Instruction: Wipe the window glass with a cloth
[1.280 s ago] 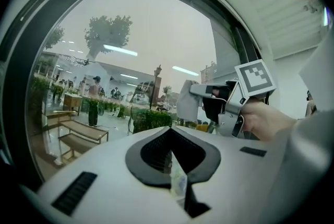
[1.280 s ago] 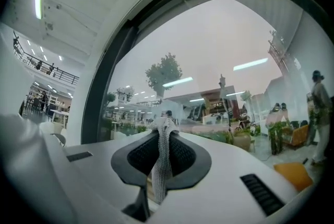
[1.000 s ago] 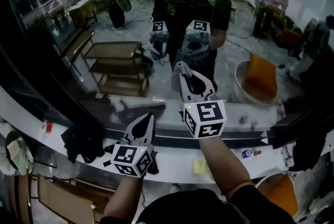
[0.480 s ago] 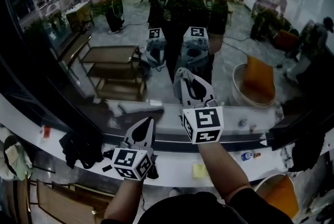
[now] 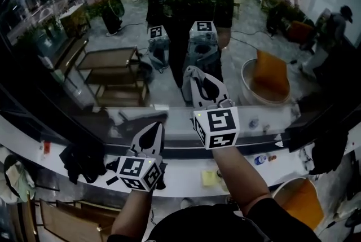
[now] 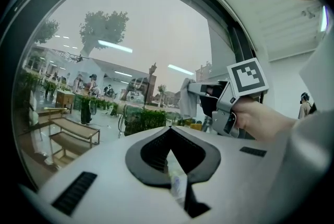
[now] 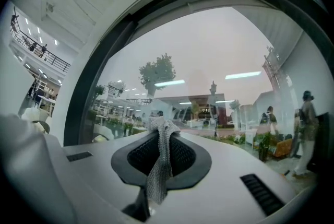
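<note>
Here the right gripper [image 7: 163,133] is clenched on a grey mesh cloth [image 7: 159,165], which it holds up close to the glass [image 5: 271,26]. The left gripper [image 6: 169,131] sits lower, by the white sill [image 5: 180,172], with its jaws pressed together. A pale scrap [image 6: 177,186] seems caught in their slit, but it is too blurred to name.

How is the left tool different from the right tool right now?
The right tool pinches a grey mesh cloth; the left tool pinches only a small pale scrap. The right tool reaches higher up the window glass; the left tool sits lower, by the white sill. Both have shut jaws.
</note>
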`<state>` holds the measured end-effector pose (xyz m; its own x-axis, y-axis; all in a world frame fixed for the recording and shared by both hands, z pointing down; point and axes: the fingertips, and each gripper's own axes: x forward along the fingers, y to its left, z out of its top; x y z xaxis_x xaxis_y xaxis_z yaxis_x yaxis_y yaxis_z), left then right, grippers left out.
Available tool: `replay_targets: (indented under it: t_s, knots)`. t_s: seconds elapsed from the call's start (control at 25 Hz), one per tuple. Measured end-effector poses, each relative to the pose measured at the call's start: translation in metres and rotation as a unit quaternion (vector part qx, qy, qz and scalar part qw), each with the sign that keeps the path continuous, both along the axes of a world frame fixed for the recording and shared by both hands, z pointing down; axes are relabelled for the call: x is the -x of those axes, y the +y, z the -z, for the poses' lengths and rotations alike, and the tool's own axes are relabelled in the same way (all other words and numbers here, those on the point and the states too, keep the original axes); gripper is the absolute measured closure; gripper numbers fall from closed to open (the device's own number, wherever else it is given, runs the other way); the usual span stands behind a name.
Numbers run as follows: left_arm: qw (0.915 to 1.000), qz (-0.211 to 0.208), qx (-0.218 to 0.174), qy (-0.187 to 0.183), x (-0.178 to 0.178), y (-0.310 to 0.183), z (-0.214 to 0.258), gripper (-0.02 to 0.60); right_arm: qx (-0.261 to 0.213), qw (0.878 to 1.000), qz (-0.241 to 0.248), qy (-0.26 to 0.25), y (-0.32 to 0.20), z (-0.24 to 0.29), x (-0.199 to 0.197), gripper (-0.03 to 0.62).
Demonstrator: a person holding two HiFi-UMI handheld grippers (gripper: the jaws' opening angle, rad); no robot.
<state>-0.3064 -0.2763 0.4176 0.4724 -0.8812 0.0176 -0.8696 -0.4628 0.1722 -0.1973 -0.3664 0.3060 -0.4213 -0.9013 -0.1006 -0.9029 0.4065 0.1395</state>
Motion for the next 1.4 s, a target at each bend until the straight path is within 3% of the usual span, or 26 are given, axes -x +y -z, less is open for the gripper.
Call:
replay_targets:
  t_s: [0.6,1.4]
  knots:
    - [0.9973,-0.070,-0.019,-0.015,-0.160,-0.003,0.031,0.574,0.004,0.996,-0.084,-0.017,0.009,0.012,-0.194,0.545]
    - [0.9894,-0.142,-0.016,-0.025,-0.332,0.004,0.032,0.574,0.011,0.985,-0.173,-0.014,0.024,0.013,-0.406,0.545]
